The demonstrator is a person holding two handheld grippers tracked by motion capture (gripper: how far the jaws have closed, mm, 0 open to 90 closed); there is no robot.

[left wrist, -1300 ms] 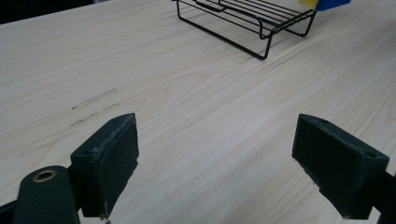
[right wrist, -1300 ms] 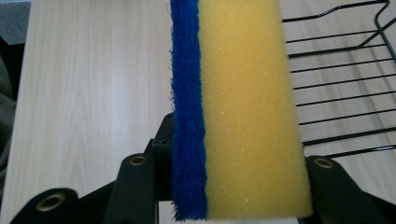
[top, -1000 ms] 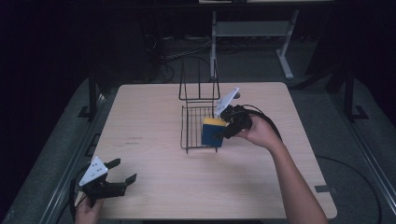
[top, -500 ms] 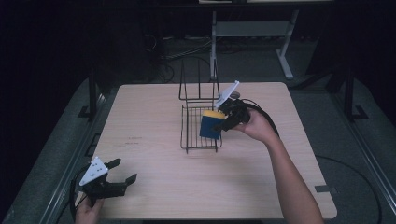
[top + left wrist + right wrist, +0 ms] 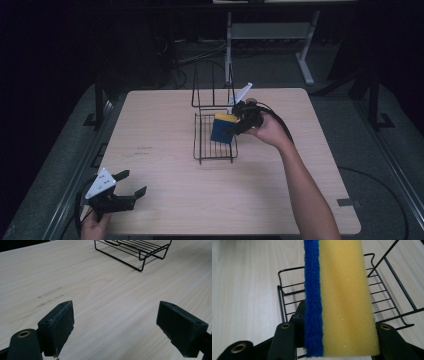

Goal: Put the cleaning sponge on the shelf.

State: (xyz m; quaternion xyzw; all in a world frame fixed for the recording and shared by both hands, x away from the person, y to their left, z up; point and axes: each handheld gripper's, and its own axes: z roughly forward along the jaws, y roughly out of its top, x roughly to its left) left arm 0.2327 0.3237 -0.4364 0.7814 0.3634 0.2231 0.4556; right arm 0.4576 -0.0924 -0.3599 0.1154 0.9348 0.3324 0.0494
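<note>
The pale wooden worktop (image 5: 165,125) lies bare across its left and near parts, and the black wire rack (image 5: 215,145) with its upright wire back stands as the one obstacle at mid-table.

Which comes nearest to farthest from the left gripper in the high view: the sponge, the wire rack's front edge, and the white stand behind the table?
1. Wire rack, front edge: mid-table, ahead and to the right of the left gripper.
2. Sponge: held by the right gripper over the rack's right side.
3. White stand: on the floor beyond the table's far edge.
</note>
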